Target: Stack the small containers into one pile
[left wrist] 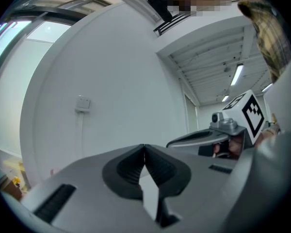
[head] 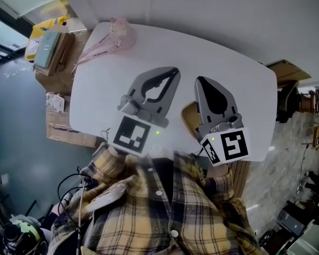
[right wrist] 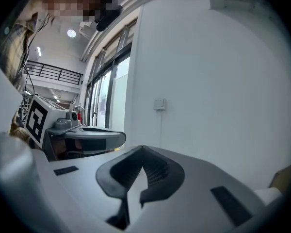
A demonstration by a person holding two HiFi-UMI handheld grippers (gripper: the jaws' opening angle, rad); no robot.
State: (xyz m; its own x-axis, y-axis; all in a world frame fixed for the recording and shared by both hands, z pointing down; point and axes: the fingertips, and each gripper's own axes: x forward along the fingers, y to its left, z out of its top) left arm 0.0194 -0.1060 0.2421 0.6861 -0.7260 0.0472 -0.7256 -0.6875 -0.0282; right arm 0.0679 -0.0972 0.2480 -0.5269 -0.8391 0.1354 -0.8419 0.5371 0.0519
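We see bright, even indoor light, ceiling strips (left wrist: 236, 74) glowing up and right of the left gripper (left wrist: 144, 150), daylit windows (right wrist: 103, 93) up and left of the right gripper (right wrist: 142, 150), jaws nearest us soft, fisheye corners dark.

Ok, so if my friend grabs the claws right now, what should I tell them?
Left claw: shut, empty, held over the white table.
Right claw: shut, empty, right beside the left one.
Containers: none clearly in view. A pinkish thing sits at the table's far edge, too blurry to name.
Done: can't tell from here.
Left: find the containers, check whether they make one pile, and stack any that don't.
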